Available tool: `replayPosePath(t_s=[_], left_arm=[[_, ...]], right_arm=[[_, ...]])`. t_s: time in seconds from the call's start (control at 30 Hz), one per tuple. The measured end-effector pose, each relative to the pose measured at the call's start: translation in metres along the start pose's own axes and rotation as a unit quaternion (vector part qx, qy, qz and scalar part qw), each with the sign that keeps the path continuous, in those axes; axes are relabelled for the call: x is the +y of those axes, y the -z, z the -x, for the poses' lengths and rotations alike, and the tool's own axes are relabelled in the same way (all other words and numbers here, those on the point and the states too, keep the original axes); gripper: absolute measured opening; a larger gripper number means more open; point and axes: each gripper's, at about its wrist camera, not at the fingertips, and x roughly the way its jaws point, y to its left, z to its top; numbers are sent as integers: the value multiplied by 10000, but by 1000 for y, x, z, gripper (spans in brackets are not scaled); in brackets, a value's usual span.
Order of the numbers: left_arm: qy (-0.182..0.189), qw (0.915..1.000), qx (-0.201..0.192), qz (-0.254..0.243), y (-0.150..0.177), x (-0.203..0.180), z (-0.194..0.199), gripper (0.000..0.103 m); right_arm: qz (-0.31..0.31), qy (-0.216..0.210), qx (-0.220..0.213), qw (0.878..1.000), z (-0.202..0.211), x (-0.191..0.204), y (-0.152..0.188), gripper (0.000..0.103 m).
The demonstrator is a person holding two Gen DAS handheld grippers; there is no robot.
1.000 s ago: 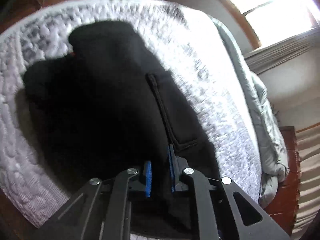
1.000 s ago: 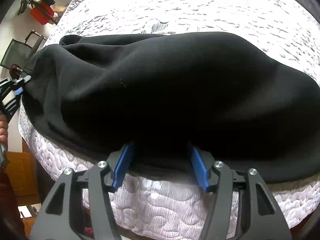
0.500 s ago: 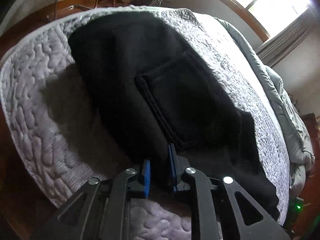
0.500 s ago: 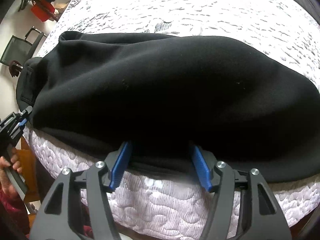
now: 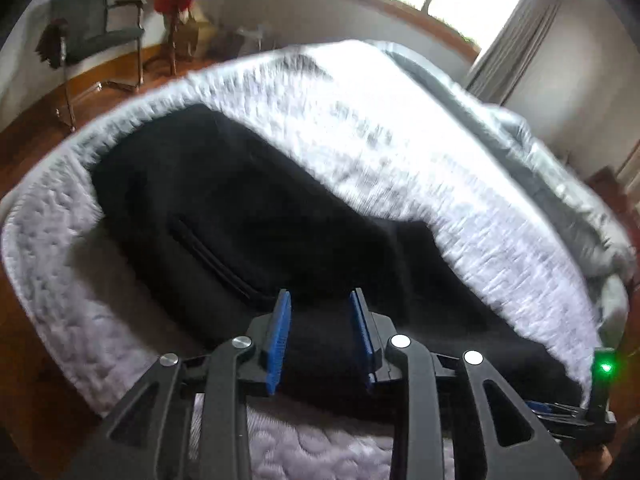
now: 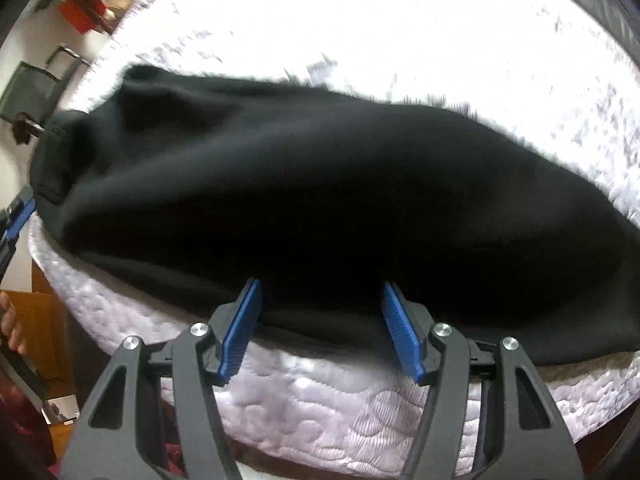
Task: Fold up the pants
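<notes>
No legible text, seemingly, through blur.

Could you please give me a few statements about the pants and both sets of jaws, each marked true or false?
1. The pants are black. True.
2. The left gripper has its jaws clamped shut on the fabric. False: they stand apart, open.
3. The pants lie on a quilted white mattress. True.
4. The right gripper has its jaws shut. False: they stand wide open at the pants' near edge.
</notes>
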Motion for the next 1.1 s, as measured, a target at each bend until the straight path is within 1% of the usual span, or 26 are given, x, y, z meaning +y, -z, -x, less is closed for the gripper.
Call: replayPosePath(t_s=[0.03, 0.07, 0.1, 0.17, 0.23, 0.27, 0.3, 0.33, 0.37, 0.4, 0.47, 0.53, 0.6, 0.63, 0.7, 0.77, 0.83, 0.9, 1.0, 1.03, 1.1], left_arm=[[-53, 9996, 270, -38, -2, 1, -17, 31], [-86, 9985, 532, -9, -2, 5, -33, 31], [-122, 9976, 673, -58, -1, 7, -44, 30], [-175, 9973, 697, -114, -3, 4, -39, 31], [-31, 9973, 704, -199, -8, -6, -29, 33], [40, 9973, 683, -257, -10, -9, -26, 41], [85, 9973, 637, -366, -11, -13, -18, 52], [129, 9968, 614, -487, -12, -18, -14, 58], [209, 9955, 645, -668, -15, -29, -14, 67], [260, 9943, 678, -778, -16, -36, -14, 71], [325, 9910, 829, -996, -21, -53, -22, 75], [278, 9890, 991, -1065, -25, -63, -36, 75], [245, 9884, 1105, -1017, -30, -64, -48, 75], [201, 9884, 1140, -986, -32, -60, -52, 75], [65, 9886, 1202, -900, -42, -51, -61, 75], [20, 9883, 1279, -834, -43, -46, -65, 75], [117, 9883, 1336, -727, -44, -40, -72, 75], [272, 9879, 1394, -630, -47, -35, -74, 75], [390, 9876, 1422, -545, -49, -31, -74, 76], [415, 9875, 1426, -522, -49, -30, -74, 76], [460, 9877, 1412, -481, -49, -29, -71, 76]], right_arm=[[-24, -67, -27, 10000, -5, -3, 0, 65], [0, -113, -82, 9999, -6, -3, 0, 65], [29, -118, -79, 9999, -5, -3, 0, 65], [76, -85, -55, 9999, 2, -1, 0, 61], [125, -50, -151, 9998, 16, 1, -3, 61], [159, -99, -241, 9995, 23, 3, -4, 61], [200, -153, -341, 9991, 32, 5, -7, 61], [267, -198, -477, 9983, 43, 8, -12, 61], [324, -224, -578, 9976, 49, 11, -17, 62], [397, -258, -677, 9966, 55, 15, -23, 63], [565, -307, -752, 9951, 58, 26, -39, 63], [714, -385, -739, 9940, 52, 34, -53, 63], [790, -532, -626, 9935, 38, 42, -69, 63], [853, -639, -568, 9927, 29, 54, -83, 63], [969, -747, -516, 9911, 20, 63, -92, 63], [1117, -770, -535, 9893, 13, 76, -101, 63], [1286, -841, -558, 9865, 8, 87, -109, 63], [1482, -905, -517, 9834, 2, 97, -115, 63], [1727, -940, -407, 9796, -10, 110, -126, 63], [1753, -898, -360, 9798, -15, 113, -129, 61], [1761, -853, -303, 9802, -21, 114, -133, 49]])
